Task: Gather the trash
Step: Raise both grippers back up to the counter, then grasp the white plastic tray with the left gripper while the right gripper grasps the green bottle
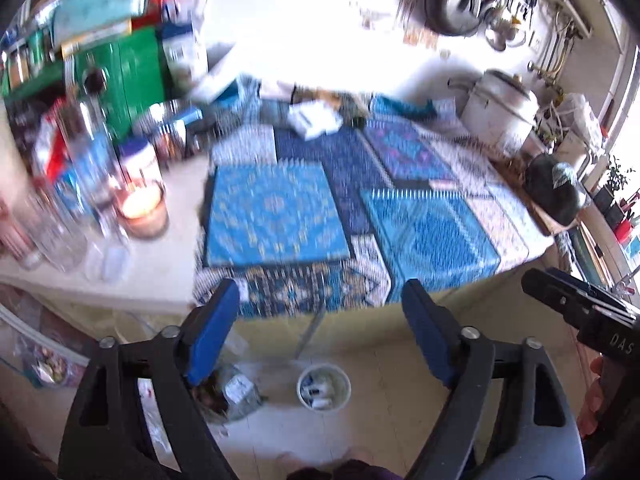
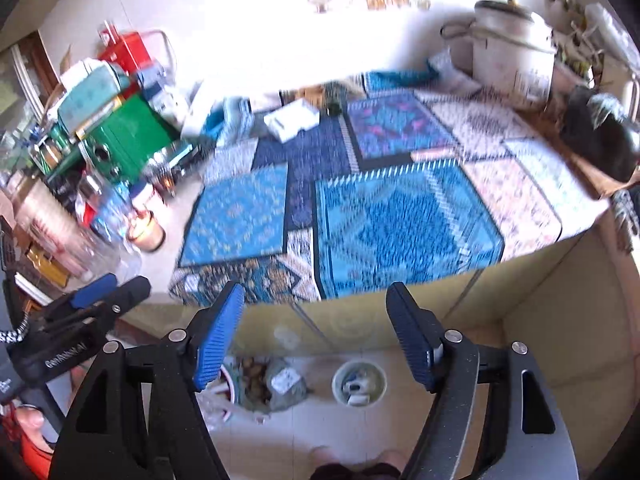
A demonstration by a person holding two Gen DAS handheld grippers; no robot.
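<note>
Spread wide on both the left gripper (image 1: 320, 324) and the right gripper (image 2: 316, 332), nothing between the blue pads (both views smeared). Hovering above the patterned tablecloth (image 2: 400, 216). Down on the floor beneath: a small round white trash bin (image 1: 324, 386), upright, mouth upward, scraps inside, just beside a crumpled bag (image 1: 236, 396).

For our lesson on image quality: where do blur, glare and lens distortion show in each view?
Left wrist view: motion blur smears the clear plastic bottles; the white wall is blown out. Right wrist view: the blue patterned tablecloth is smeared, and the table's edge bows under fisheye distortion.
</note>
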